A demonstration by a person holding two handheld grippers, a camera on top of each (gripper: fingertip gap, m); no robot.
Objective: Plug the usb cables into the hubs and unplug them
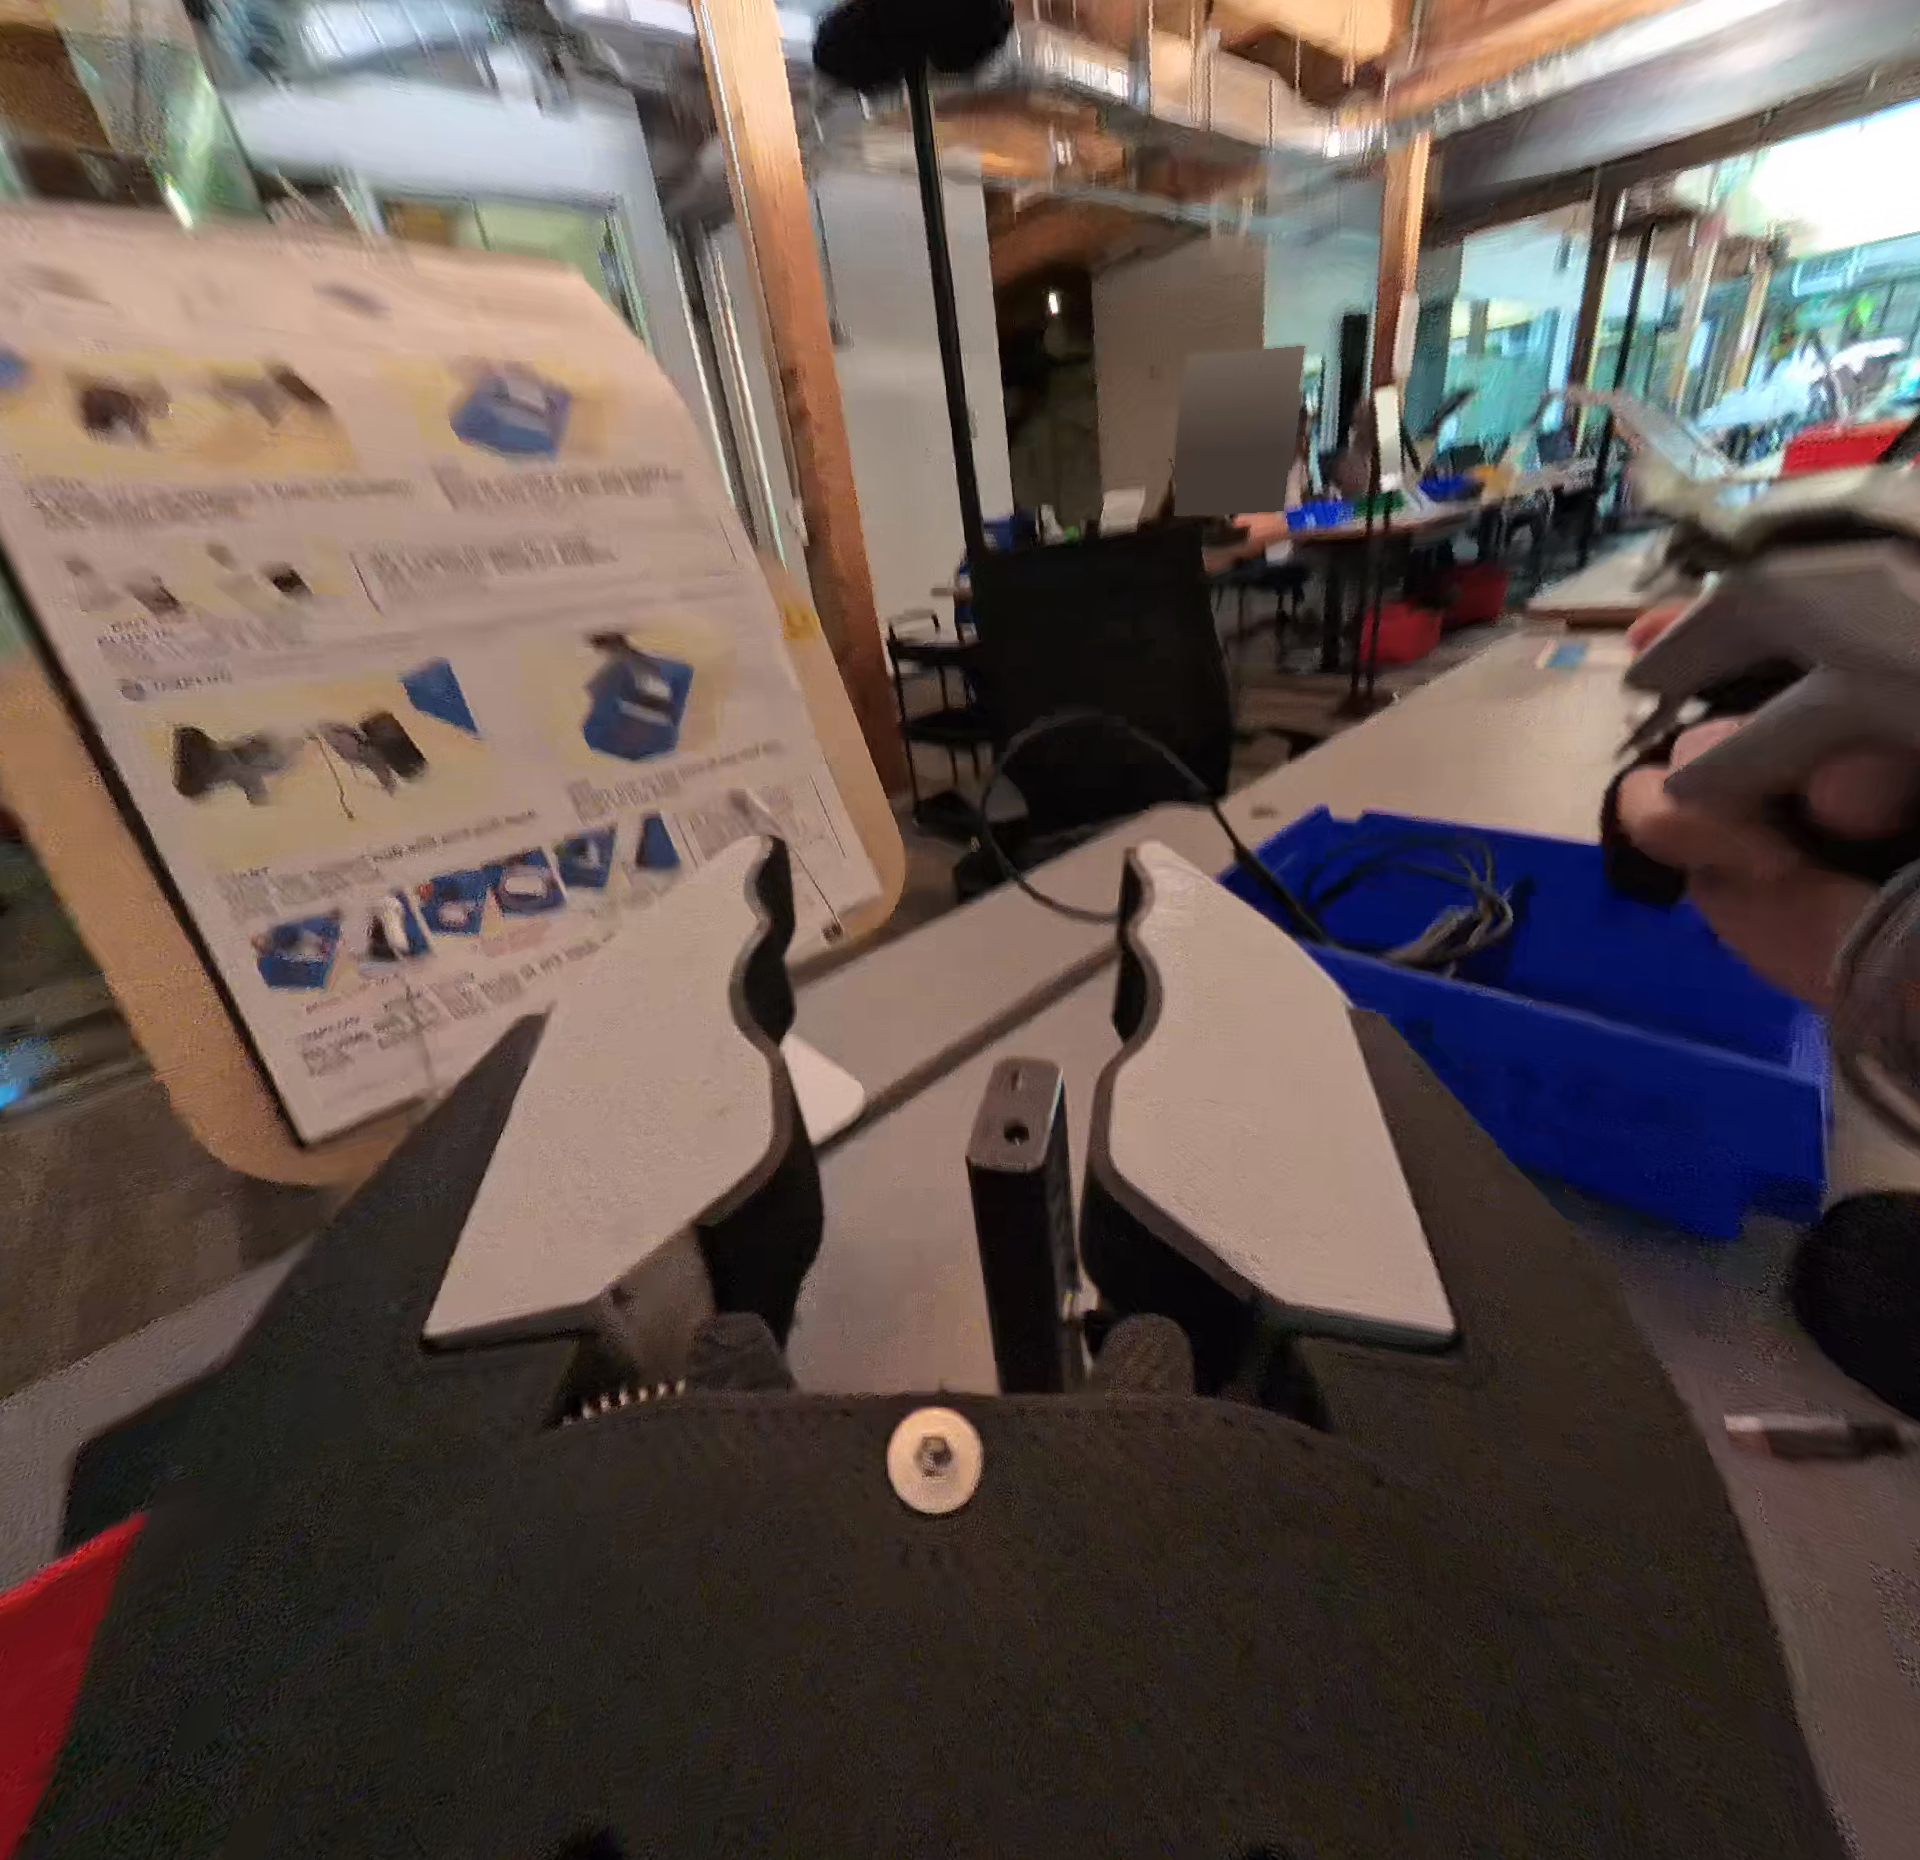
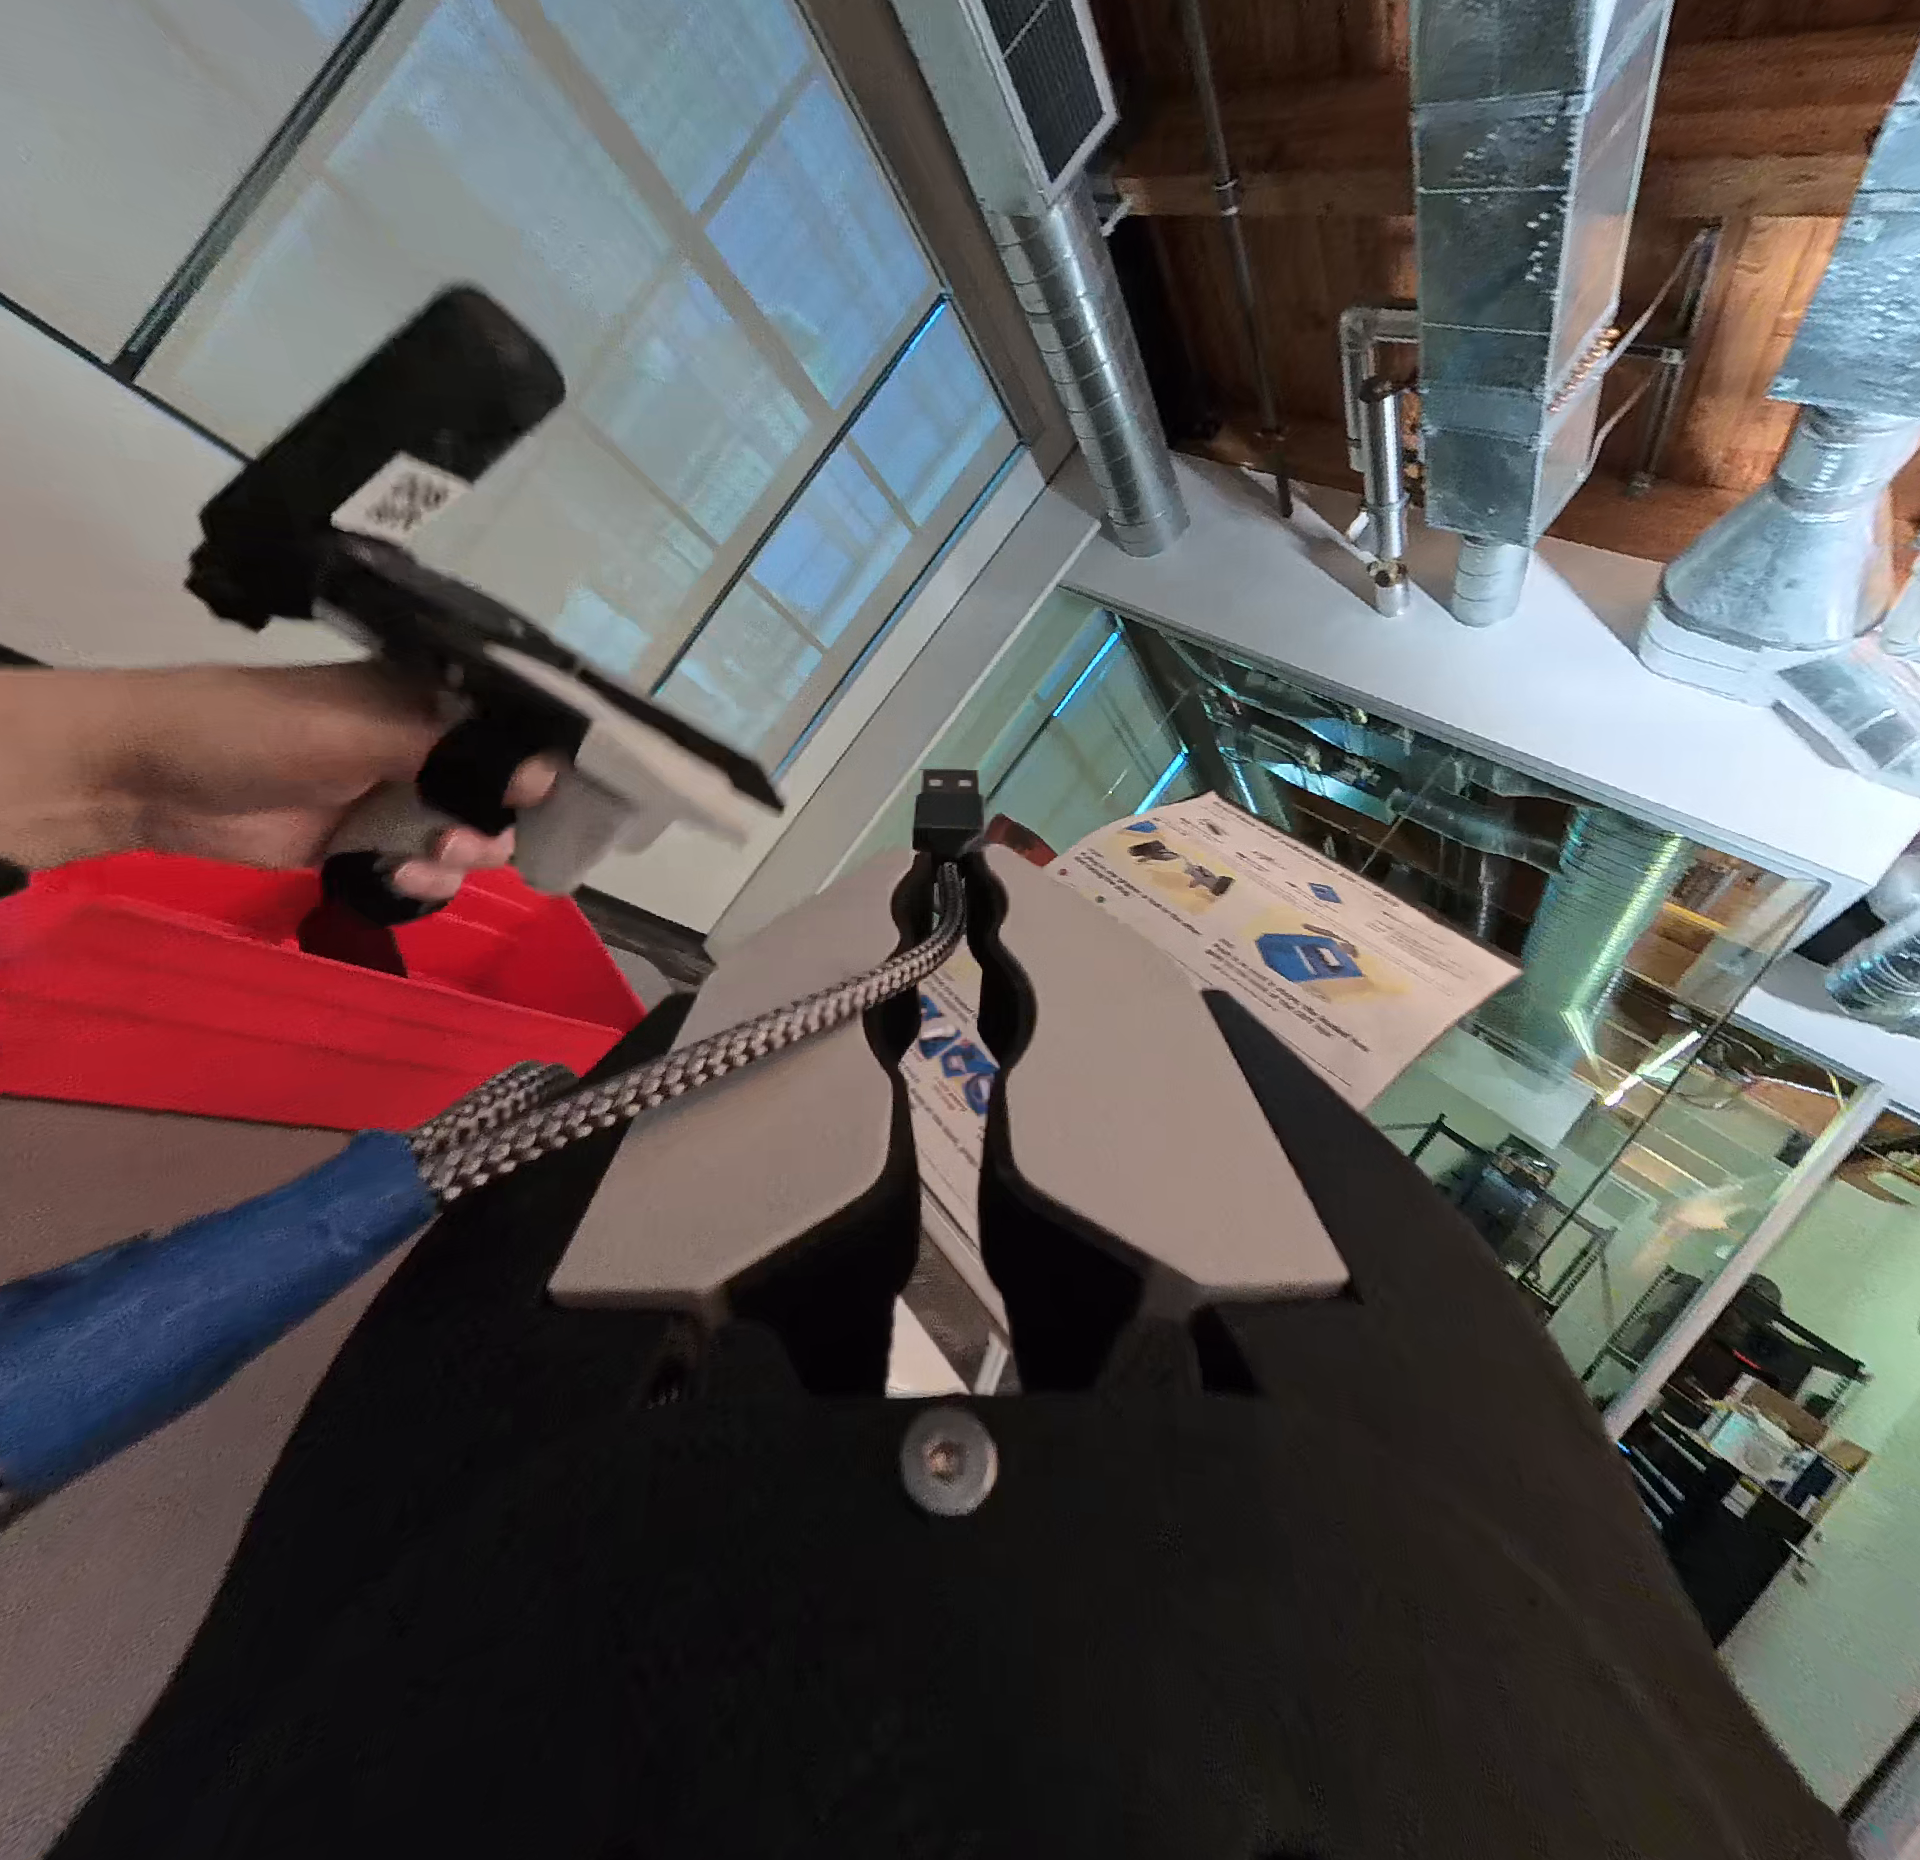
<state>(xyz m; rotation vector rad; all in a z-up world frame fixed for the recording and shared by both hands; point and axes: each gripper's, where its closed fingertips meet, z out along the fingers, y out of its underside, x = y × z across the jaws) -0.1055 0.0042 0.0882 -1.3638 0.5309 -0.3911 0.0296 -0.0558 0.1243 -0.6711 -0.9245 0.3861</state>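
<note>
In the left wrist view my left gripper (image 1: 956, 865) is open, its grey fingers wide apart. A black USB hub (image 1: 1023, 1218) stands between them, close against the right finger's base, with a gap to the left finger. My right gripper (image 2: 951, 875) is shut on a braided grey USB cable (image 2: 727, 1052) just behind its black USB-A plug (image 2: 948, 808), which sticks out past the fingertips. The cable trails down-left into a blue sleeve (image 2: 208, 1280). Each gripper also shows in the other's view, held by a hand: the right (image 1: 1808, 667), the left (image 2: 468, 615).
A blue bin (image 1: 1558, 1072) with loose cables sits on the grey table (image 1: 1455, 750) to the right, and a black cable (image 1: 1049, 761) loops out of it. A leaning instruction board (image 1: 416, 667) stands at left. A red bin (image 2: 312, 979) lies under the left gripper.
</note>
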